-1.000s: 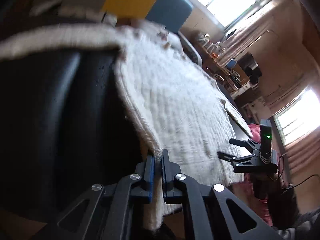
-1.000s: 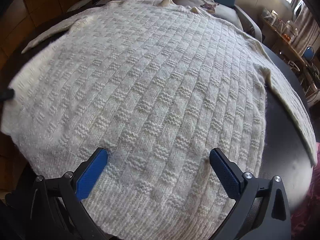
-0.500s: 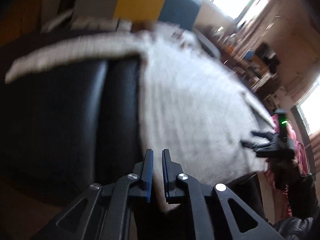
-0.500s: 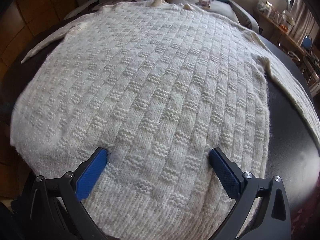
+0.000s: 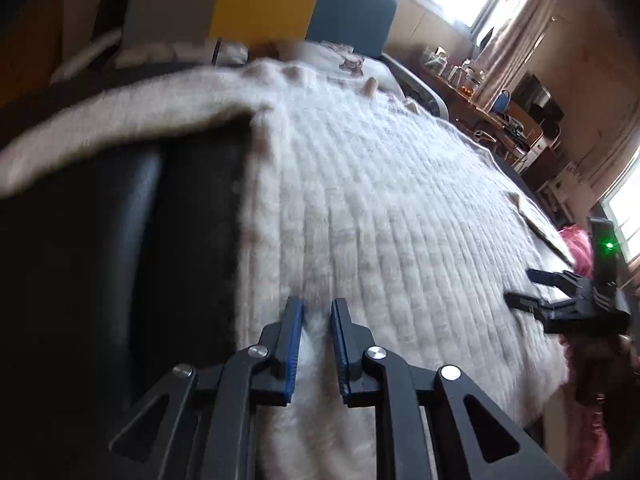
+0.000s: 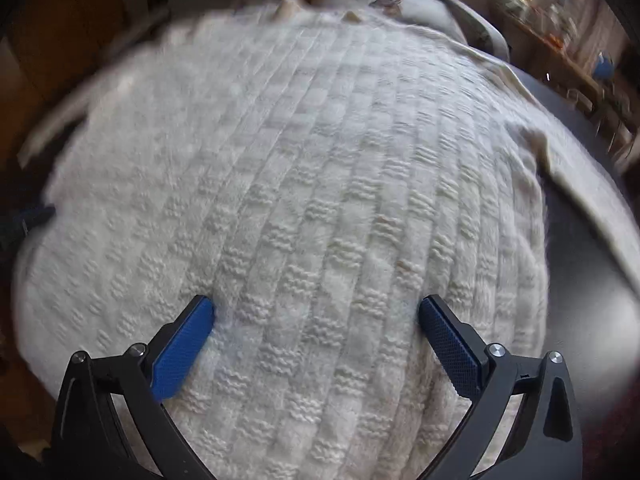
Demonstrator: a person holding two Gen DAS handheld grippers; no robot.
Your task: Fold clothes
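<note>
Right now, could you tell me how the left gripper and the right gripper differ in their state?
The left gripper has its jaws only narrowly apart, with the cream sweater between them; the right gripper is spread wide, holding nothing. The left sits at the sweater's side edge, the right over its middle. Both have blue pads and point down at it.

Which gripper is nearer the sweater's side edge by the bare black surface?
Left. The left gripper sits beside that edge of the sweater; the right gripper hangs over its middle hem.
</note>
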